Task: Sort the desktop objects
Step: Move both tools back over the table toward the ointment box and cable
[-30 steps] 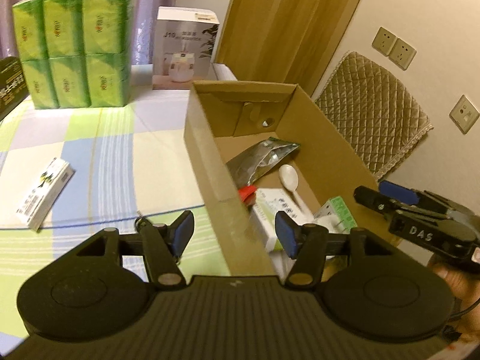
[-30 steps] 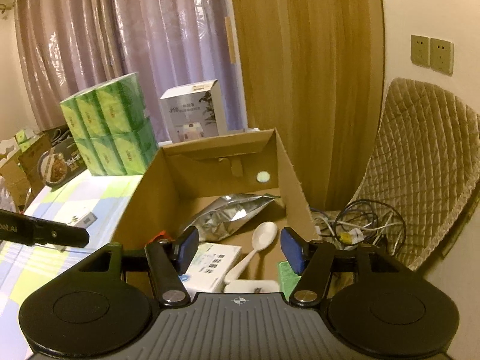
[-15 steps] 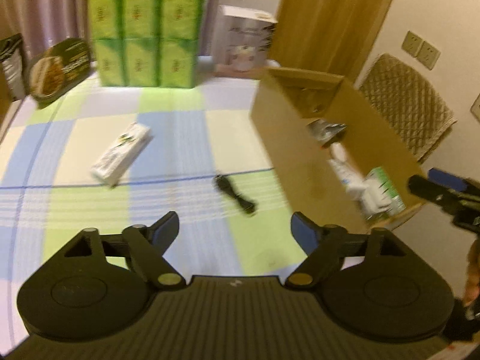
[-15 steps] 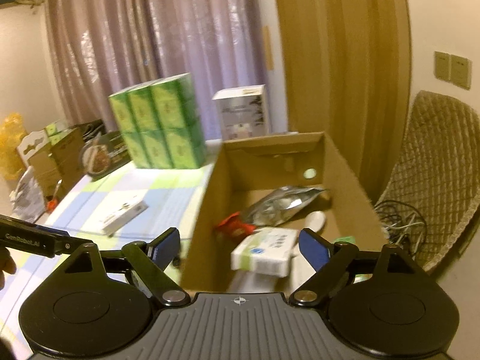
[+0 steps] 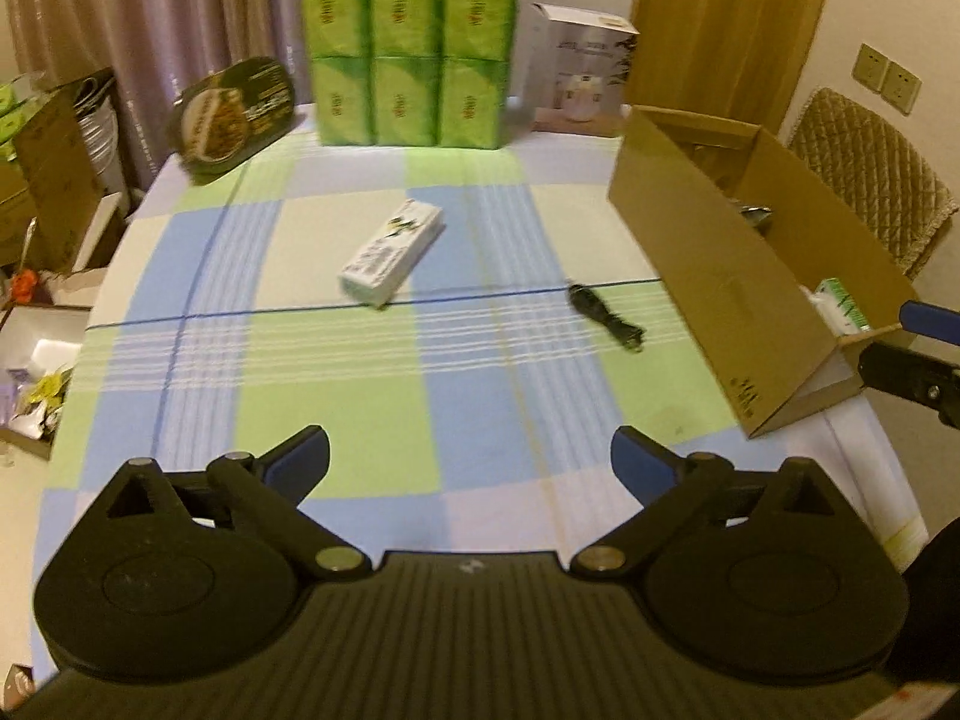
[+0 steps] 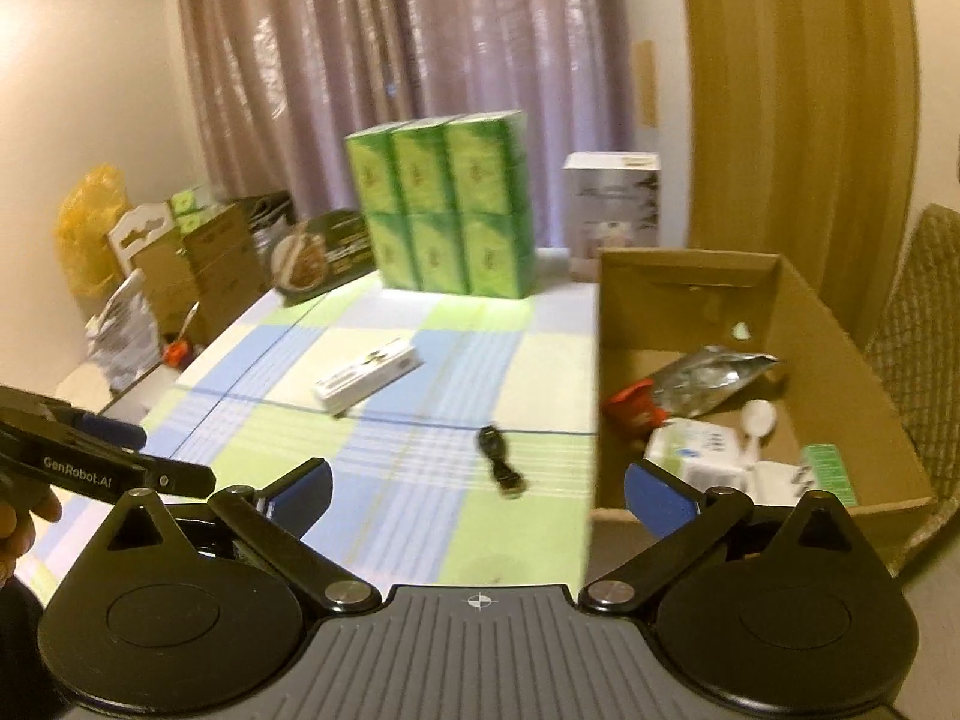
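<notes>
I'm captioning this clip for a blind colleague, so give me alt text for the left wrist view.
The open left gripper hovers empty over a checked tablecloth, where a white box and a small black cable lie loose. A cardboard box stands to the right, green packs at the back.

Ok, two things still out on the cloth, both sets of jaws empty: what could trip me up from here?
1. The black cable is thin and lies flat on the tablecloth; the jaws may pinch cloth with it.
2. It lies close beside the cardboard box; a wide-open gripper could knock the wall.
3. The white carton lies diagonally, so a square approach may skid it.
</notes>
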A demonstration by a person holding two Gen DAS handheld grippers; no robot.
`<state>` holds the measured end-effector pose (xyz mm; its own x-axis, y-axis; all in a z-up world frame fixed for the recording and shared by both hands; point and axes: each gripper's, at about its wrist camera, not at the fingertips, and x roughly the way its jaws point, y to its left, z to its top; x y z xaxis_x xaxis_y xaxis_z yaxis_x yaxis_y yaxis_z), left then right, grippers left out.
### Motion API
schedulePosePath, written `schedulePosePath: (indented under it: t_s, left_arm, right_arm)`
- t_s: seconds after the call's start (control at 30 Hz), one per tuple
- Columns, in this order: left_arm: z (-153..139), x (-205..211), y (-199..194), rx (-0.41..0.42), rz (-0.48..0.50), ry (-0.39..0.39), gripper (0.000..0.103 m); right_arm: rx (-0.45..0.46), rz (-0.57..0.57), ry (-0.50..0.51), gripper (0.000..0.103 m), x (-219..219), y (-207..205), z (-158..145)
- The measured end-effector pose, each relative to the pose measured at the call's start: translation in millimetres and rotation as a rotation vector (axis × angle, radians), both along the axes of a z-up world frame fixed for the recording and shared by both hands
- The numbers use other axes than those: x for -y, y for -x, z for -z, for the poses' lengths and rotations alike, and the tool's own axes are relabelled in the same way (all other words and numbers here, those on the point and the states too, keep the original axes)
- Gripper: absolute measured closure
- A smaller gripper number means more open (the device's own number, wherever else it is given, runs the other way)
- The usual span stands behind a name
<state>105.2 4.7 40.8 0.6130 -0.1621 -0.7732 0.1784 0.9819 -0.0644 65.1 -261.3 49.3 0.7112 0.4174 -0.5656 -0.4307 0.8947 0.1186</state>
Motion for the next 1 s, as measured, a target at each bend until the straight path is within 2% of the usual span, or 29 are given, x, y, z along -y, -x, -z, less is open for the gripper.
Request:
schedulePosePath:
  t_s: [0.33,0.57,1.0]
  left_arm:
    - [9.6,-46.0,9.8,-0.002,-0.066,-0.014,0.003]
    - [19.8,-63.3,3.8,-0.013,-0.061,-0.017,0.003]
    - [43.5,-64.2,-44.7,-0.030,0.015,-0.058,0.003]
  right_arm:
    - [-0.015,-0.101,0.065,0.002,-42.0,7.1,11.2]
    - [-0.034,-0.139,0.111,0.002,-56.9,-3.6,24.4]
    - [-0.057,-0.180,0.162,0.002,-80.9,-63.5,53.9]
